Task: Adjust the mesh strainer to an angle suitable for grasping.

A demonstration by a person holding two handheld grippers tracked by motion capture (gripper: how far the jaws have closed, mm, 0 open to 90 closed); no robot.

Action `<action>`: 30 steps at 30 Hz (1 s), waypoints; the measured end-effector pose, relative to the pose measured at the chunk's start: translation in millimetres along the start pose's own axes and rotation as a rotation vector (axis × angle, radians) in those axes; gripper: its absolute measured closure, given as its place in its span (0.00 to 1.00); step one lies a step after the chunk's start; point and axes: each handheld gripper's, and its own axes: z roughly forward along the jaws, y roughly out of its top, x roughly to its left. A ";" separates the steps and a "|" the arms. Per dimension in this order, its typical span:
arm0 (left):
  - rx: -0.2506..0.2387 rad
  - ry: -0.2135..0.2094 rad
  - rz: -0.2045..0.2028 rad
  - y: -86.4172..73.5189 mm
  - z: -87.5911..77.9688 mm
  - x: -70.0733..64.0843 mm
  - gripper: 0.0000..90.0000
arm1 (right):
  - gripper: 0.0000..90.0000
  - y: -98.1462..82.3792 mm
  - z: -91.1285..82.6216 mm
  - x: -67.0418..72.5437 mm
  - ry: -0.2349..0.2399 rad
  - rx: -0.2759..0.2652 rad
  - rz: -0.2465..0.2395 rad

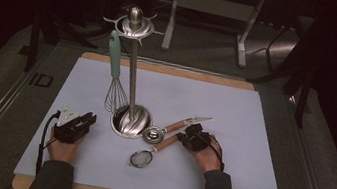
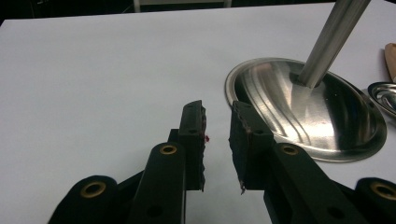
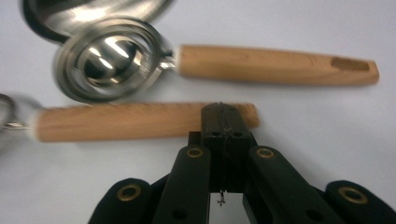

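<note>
A steel utensil stand (image 1: 132,79) rises from a round base (image 1: 131,122) on the pale mat, and a whisk (image 1: 115,91) with a teal handle hangs from its top ring. Right of the base lie a steel ring spoon (image 1: 153,133) and a small strainer (image 1: 141,158), both with wooden handles. My left gripper (image 1: 89,119) rests left of the base (image 2: 308,112); in the left gripper view it (image 2: 217,121) is open with nothing between the jaws. My right gripper (image 3: 226,112) is shut, its tips over the end of the strainer's handle (image 3: 140,122), just below the spoon (image 3: 109,60).
The pale mat (image 1: 234,114) covers a wooden tabletop, with bare mat to the far left and right. Beyond the table stand dark furniture legs and a white frame (image 1: 209,9). Both forearms come in from the front edge.
</note>
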 end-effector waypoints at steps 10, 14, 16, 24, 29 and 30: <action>0.002 -0.002 0.003 0.0 0.0 -0.3 0.83 | 0.95 9.2 -19.9 40.5 0.118 -0.079 -0.068; 0.001 -0.002 0.001 -0.1 0.1 -0.2 0.83 | 0.95 11.6 -18.3 64.4 0.205 -0.092 -0.101; 0.001 -0.003 0.000 -0.1 0.0 -0.1 0.83 | 0.95 9.9 -14.0 77.2 0.247 -0.087 -0.127; -0.001 -0.009 -0.005 -0.3 -0.3 0.2 0.83 | 1.00 -0.7 8.6 108.8 0.289 0.014 -0.210; 0.000 -0.008 -0.004 -0.3 -0.3 0.0 0.83 | 1.00 -15.2 11.7 106.4 0.280 0.054 -0.208; 0.000 -0.008 -0.004 -0.3 -0.3 0.0 0.83 | 1.00 -17.3 11.5 105.1 0.285 0.052 -0.208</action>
